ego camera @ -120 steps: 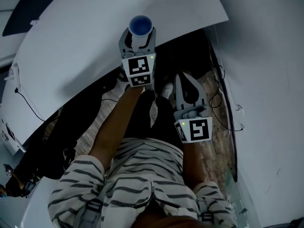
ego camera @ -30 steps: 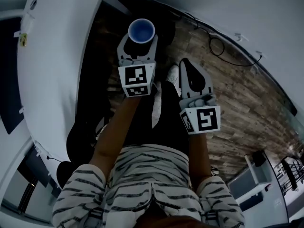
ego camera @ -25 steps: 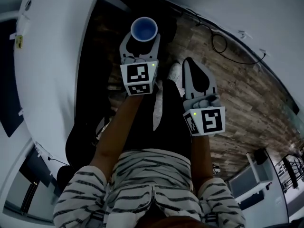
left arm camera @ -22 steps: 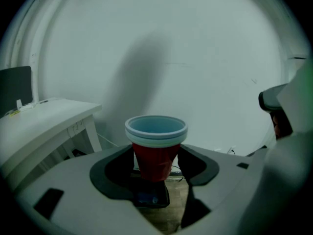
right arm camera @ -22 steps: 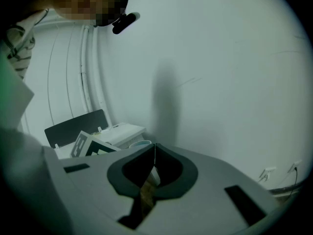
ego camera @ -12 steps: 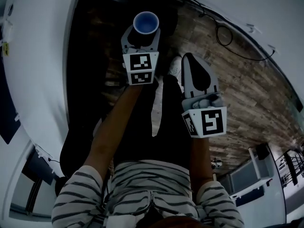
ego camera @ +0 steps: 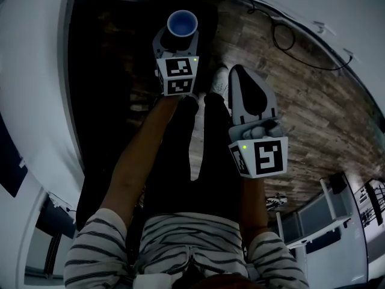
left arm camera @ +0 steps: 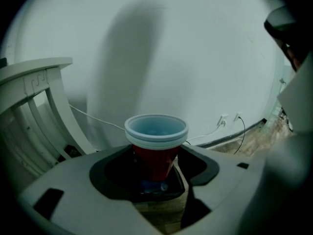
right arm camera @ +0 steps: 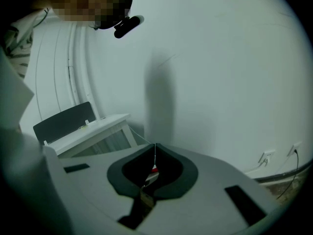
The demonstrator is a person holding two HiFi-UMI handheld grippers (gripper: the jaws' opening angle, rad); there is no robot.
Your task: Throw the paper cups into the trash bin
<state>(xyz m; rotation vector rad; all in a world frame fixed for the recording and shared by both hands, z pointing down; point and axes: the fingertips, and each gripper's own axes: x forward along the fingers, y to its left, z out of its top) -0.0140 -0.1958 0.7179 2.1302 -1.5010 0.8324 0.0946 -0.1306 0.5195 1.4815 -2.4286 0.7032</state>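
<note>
A red paper cup [ego camera: 181,23] with a white rim and a blue inside stands upright between the jaws of my left gripper [ego camera: 178,38], which is shut on it. In the left gripper view the cup [left arm camera: 156,148] fills the middle, held by its lower body in the left gripper [left arm camera: 156,166], with a white wall behind. My right gripper [ego camera: 243,86] hangs lower right over the person's legs, jaws pressed together. In its own view the right gripper [right arm camera: 153,155] shows a closed seam. No trash bin shows in any view.
A white table [ego camera: 33,83] curves along the left. Wooden floor [ego camera: 313,119] spreads to the right, with a looped cable [ego camera: 283,38] by the white wall. A white shoe [ego camera: 219,80] is below the grippers. A white desk [right arm camera: 93,127] and dark chair back [right arm camera: 63,122] stand left.
The person has turned away from the white table, which has slid to the left edge. The left gripper still carries the cup, now over the dark floor. The right gripper stays shut.
</note>
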